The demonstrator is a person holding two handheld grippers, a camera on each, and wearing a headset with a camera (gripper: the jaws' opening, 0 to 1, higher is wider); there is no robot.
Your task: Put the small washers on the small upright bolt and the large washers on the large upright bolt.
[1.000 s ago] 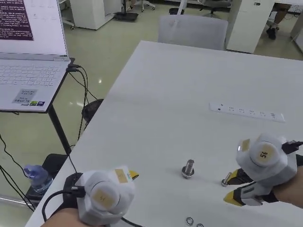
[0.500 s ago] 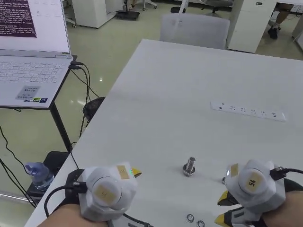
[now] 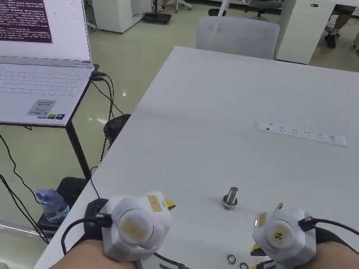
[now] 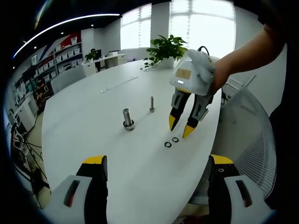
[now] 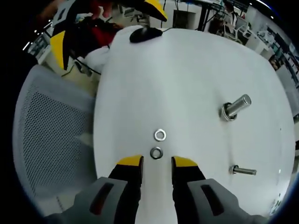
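White table (image 3: 224, 112), seen from its near edge. Right gripper (image 5: 156, 161) points down at tabletop, jaws parted narrowly, nothing between them. In right gripper view, washer (image 5: 156, 152) lies flat just past fingertips at 12 o'clock. Second washer (image 5: 160, 135) lies just beyond it, not touching. Large bolt (image 5: 236, 106) stands upright at 2 o'clock from washers. Small bolt (image 5: 243, 171) stands upright at 3 o'clock. Left gripper (image 4: 156, 161) sits over table's near edge, jaws spread wide, empty, well apart from bolts.
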